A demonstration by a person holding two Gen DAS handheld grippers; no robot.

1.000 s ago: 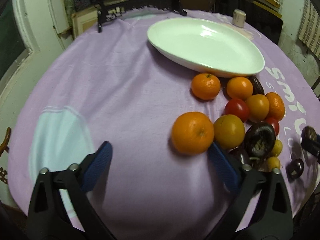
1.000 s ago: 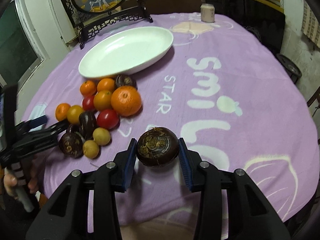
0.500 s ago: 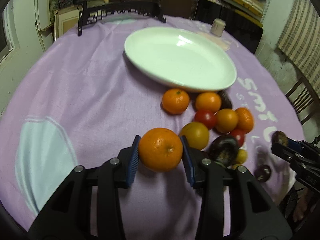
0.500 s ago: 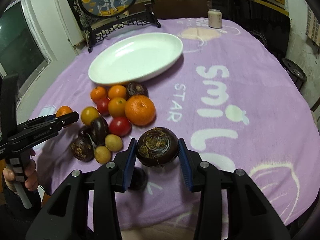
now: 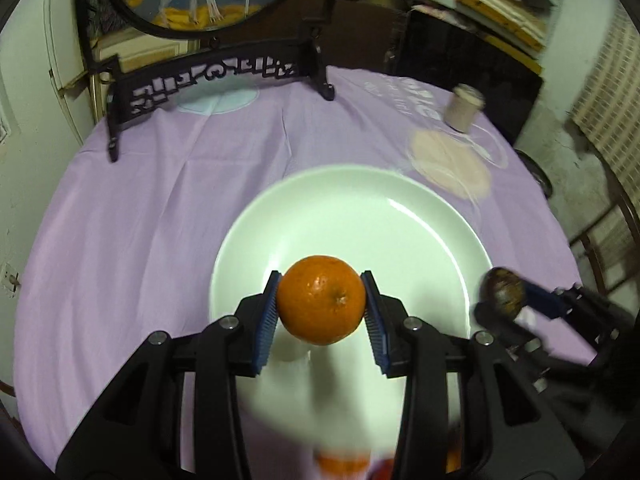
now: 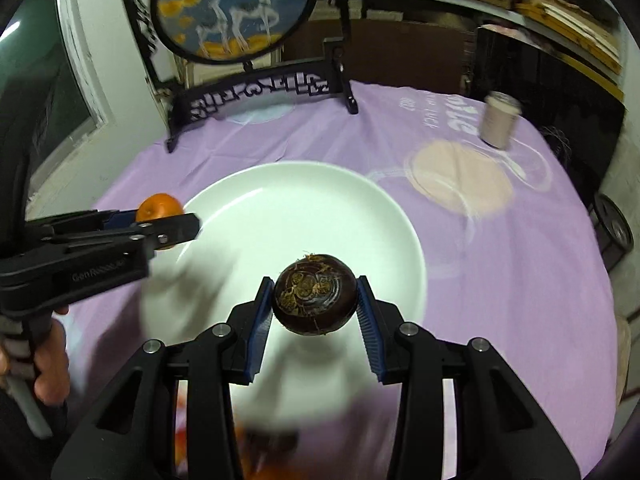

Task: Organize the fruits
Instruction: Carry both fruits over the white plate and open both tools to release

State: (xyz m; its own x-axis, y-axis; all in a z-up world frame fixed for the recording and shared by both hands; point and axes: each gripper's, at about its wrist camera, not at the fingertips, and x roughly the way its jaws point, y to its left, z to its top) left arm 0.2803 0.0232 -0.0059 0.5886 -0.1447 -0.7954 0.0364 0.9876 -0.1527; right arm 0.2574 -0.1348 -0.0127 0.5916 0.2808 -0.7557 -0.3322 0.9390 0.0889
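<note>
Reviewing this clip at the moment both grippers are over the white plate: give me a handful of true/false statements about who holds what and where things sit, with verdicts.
1. The left gripper is shut on an orange. True.
2. The right gripper holds a red tomato. False: it grips a dark brown round fruit.
3. The white plate already has fruit lying in it. False: its visible surface is bare; both fruits are still clamped above it.
4. A small beige jar stands on the purple tablecloth beyond the plate. True.
5. The round painted screen lies flat on the cloth. False: it stands upright in a black stand at the far edge.
</note>
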